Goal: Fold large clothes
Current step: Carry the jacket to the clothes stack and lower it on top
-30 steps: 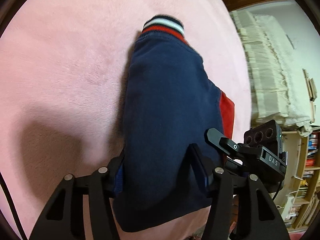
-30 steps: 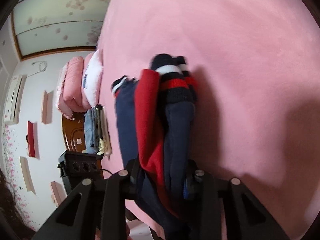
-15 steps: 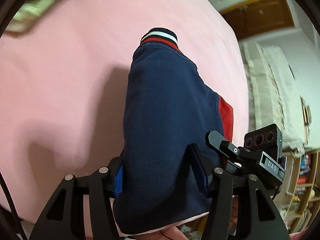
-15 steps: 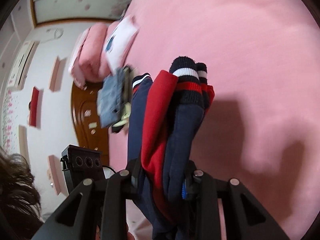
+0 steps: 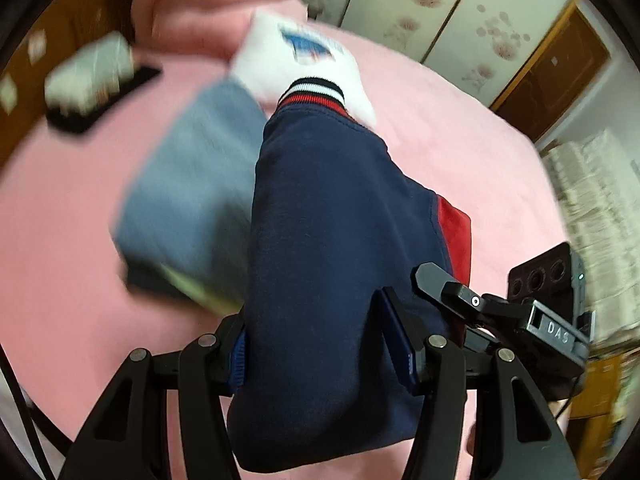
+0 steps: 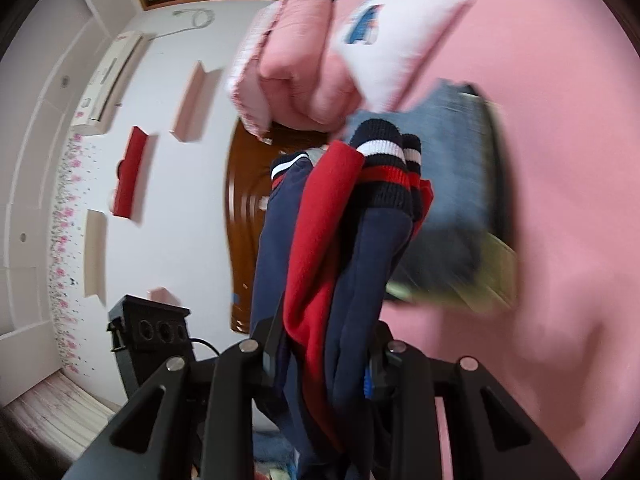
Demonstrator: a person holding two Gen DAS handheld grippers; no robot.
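A folded navy and red garment (image 5: pixel 332 248) with striped knit cuffs is held in the air over a pink bed (image 5: pixel 60 208). My left gripper (image 5: pixel 320 344) is shut on its broad navy face. My right gripper (image 6: pixel 326 354) is shut on its stacked edge (image 6: pixel 320 240), where red and navy layers and the striped cuffs (image 6: pixel 384 168) show. The other gripper's body shows at the right of the left wrist view (image 5: pixel 548 312) and at the lower left of the right wrist view (image 6: pixel 148 328).
A stack of folded clothes topped by blue denim (image 5: pixel 192 188) lies on the bed just beyond the garment, also in the right wrist view (image 6: pixel 456 184). A white pillow (image 5: pixel 304 60) and rolled pink bedding (image 6: pixel 296 68) lie behind it. A wooden headboard (image 6: pixel 244 220) stands at the bed's end.
Both grippers have carried the folded garment up and along the bed toward the pillow end. The denim stack, pillow and pink bedding have come into view close behind it.
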